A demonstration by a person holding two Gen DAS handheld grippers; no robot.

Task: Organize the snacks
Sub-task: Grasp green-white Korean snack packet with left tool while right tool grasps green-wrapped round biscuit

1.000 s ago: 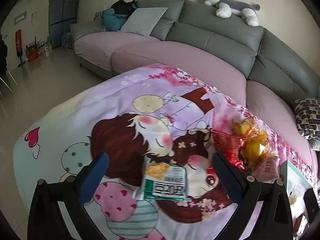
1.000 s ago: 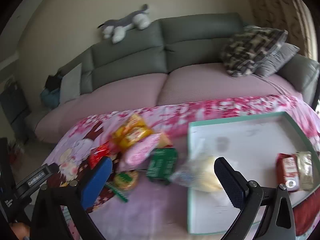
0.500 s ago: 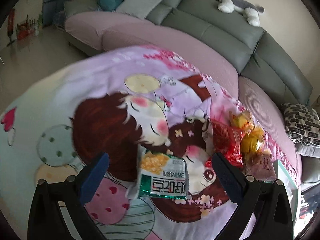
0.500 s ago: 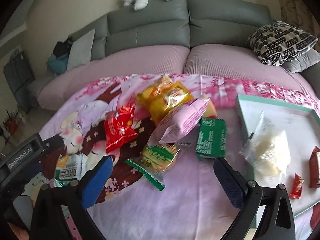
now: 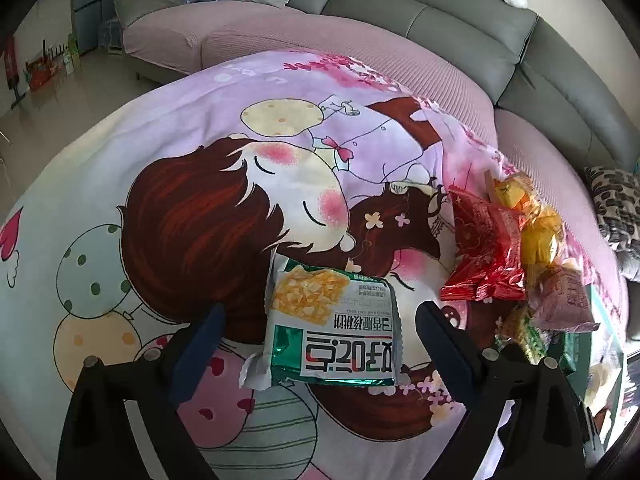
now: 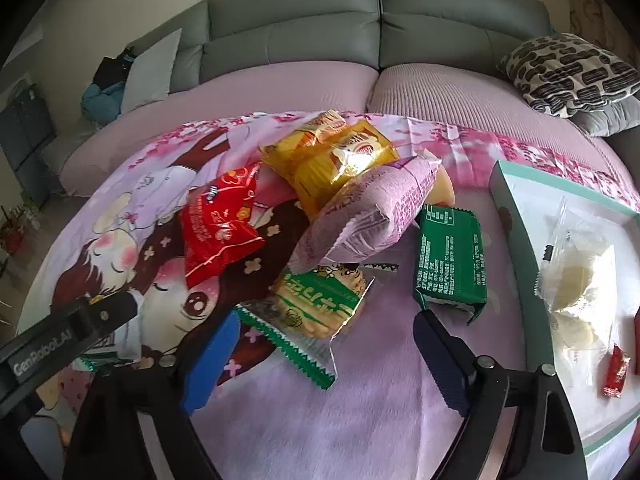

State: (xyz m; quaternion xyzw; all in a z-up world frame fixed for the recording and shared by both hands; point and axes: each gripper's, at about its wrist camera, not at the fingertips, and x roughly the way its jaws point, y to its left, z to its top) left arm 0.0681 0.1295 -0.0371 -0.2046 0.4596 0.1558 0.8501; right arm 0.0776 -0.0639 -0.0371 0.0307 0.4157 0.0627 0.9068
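Snacks are mostly unsorted: a red packet [image 6: 218, 220], yellow packets [image 6: 332, 160], a pink bag [image 6: 368, 216], a dark green packet [image 6: 450, 258] and a green biscuit packet [image 6: 316, 308] lie heaped on the cartoon blanket [image 6: 360, 400] over the tabletop. Only a clear-wrapped pastry [image 6: 576, 280] and a small red candy [image 6: 616, 370] sit in the tray [image 6: 516, 248] at right. The right gripper [image 6: 320, 356], jaws wide but closing, straddles the biscuit packet without touching. The left gripper [image 5: 320, 336], likewise closing, brackets a white-and-green cracker packet [image 5: 332, 328], pads clear.

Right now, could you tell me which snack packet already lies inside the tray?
The clear packet of pale pastry lies inside the teal-rimmed tray; the coloured packets sit on the blanket.
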